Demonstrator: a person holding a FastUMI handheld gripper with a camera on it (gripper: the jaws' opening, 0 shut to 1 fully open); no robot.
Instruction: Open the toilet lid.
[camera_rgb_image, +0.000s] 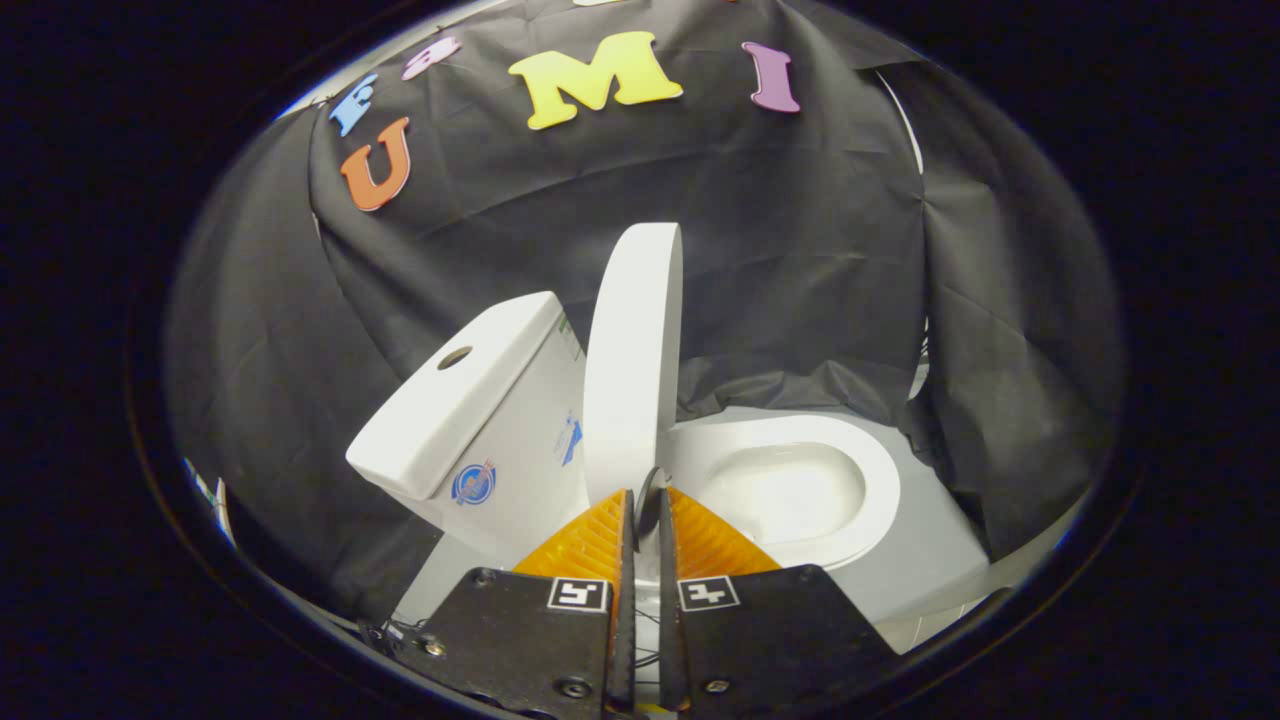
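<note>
Both claw (645, 505) fingers nearly closed just below the raised toilet lid (632, 370).

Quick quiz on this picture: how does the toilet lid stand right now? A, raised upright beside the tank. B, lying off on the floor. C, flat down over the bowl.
A: the lid stands upright next to the tank, the bowl uncovered, the fingers nearly closed at its base.

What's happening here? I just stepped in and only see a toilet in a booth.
A person's handheld gripper is working on the toilet lid. The lid stands raised, nearly upright, beside the tank, and the bowl lies open. The fingers are close together, at the lid's lower edge; whether they press on it cannot be told.
</note>
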